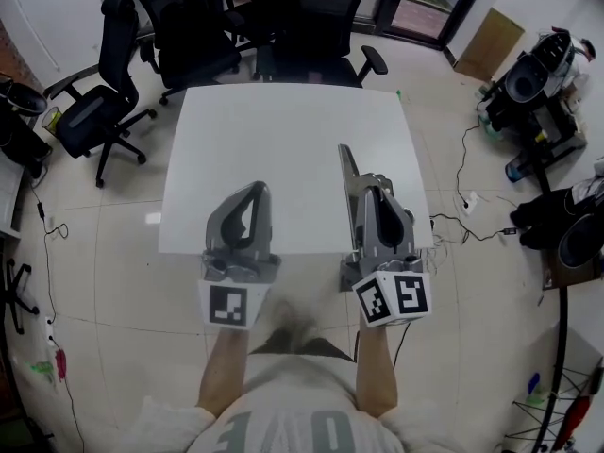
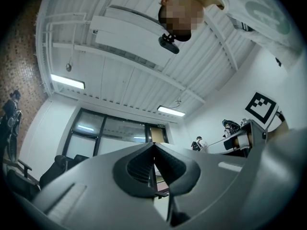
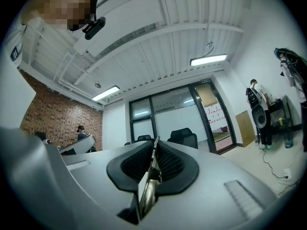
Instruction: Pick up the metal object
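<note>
The metal object (image 1: pixel 347 165) is a thin flat strip. It sticks out past the tips of my right gripper (image 1: pixel 375 191), which is shut on it above the white table (image 1: pixel 283 130). In the right gripper view the strip (image 3: pixel 149 183) stands edge-on between the ribbed pads, and my right gripper (image 3: pixel 155 153) points up at the ceiling. To its left, my left gripper (image 1: pixel 253 192) is held over the table's near edge. In the left gripper view, my left gripper (image 2: pixel 154 150) has its pads together with nothing between them.
Black office chairs (image 1: pixel 203 26) stand behind the table, with another (image 1: pixel 99 102) at its left. Equipment and cables (image 1: pixel 528 92) lie on the tiled floor at the right. The person's forearms and shirt (image 1: pixel 283 423) fill the bottom of the head view.
</note>
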The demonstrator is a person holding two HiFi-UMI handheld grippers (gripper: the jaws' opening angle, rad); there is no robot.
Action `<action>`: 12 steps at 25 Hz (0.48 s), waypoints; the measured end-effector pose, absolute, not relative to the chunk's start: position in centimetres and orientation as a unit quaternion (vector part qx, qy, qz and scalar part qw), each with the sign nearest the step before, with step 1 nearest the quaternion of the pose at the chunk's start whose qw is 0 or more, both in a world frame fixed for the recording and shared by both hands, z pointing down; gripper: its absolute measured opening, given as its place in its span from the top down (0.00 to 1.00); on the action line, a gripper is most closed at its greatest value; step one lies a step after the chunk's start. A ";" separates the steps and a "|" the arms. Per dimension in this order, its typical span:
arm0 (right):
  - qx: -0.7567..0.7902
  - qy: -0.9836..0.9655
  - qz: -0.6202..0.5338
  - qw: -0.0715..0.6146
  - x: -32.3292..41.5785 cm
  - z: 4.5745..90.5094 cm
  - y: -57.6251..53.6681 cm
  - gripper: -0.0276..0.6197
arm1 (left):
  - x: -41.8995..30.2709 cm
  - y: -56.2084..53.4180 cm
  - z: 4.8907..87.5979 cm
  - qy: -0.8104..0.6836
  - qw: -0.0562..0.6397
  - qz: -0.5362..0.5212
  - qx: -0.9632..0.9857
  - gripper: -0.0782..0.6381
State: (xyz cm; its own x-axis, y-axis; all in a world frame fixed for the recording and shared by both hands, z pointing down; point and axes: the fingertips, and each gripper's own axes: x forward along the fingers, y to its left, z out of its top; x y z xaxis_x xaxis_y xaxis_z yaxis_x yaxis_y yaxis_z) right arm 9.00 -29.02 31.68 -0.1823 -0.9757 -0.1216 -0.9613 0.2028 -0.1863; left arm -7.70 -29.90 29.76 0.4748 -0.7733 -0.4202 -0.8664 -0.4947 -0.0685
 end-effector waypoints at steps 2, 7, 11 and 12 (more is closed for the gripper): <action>-0.624 0.771 -0.038 0.118 8.8 31.3 -28.0 0.89 | -8.2 -28.9 29.8 0.490 0.137 0.166 -0.845 0.89; -0.603 0.777 -0.054 0.172 8.4 29.8 -24.0 0.89 | -9.4 -25.2 29.2 0.503 0.151 0.167 -0.834 0.89; -0.600 0.777 -0.051 0.187 8.7 29.8 -18.1 0.89 | -9.2 -19.5 29.5 0.507 0.156 0.168 -0.831 0.89; -0.600 0.775 -0.049 0.191 9.0 29.9 -16.2 0.89 | -9.0 -17.7 29.6 0.507 0.155 0.169 -0.831 0.89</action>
